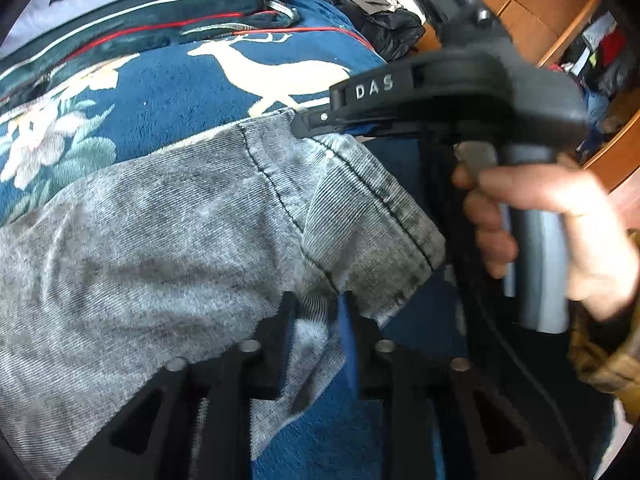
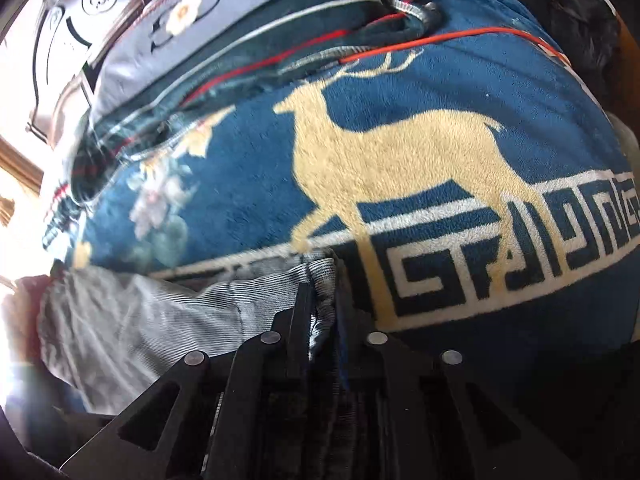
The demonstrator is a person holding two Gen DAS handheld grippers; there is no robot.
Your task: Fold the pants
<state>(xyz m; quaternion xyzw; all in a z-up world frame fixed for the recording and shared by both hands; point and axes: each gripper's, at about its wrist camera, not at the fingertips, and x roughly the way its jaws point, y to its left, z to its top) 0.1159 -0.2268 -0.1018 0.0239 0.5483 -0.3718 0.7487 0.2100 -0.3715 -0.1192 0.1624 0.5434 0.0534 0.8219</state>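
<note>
1. Grey corduroy pants (image 1: 168, 232) are seen lying across a blue fleece blanket (image 1: 168, 92) printed with a cream deer (image 2: 384, 152) and pale flowers.
2. In the left wrist view, the left gripper (image 1: 316, 312) is closed onto a fold of the grey cloth near the hem; only a narrow strip of fabric is seen between its two black fingers.
3. In the same view the right gripper (image 1: 308, 124) is seen from the side, gripped by the person's right hand (image 1: 560, 232), its tip laid at the far edge of the hem.
4. In the right wrist view, the fingers (image 2: 300, 320) are pinched onto the bunched pant edge (the cloth stands up between them).
5. A striped dark quilt (image 2: 256, 40) is folded at the far side of the blanket.
</note>
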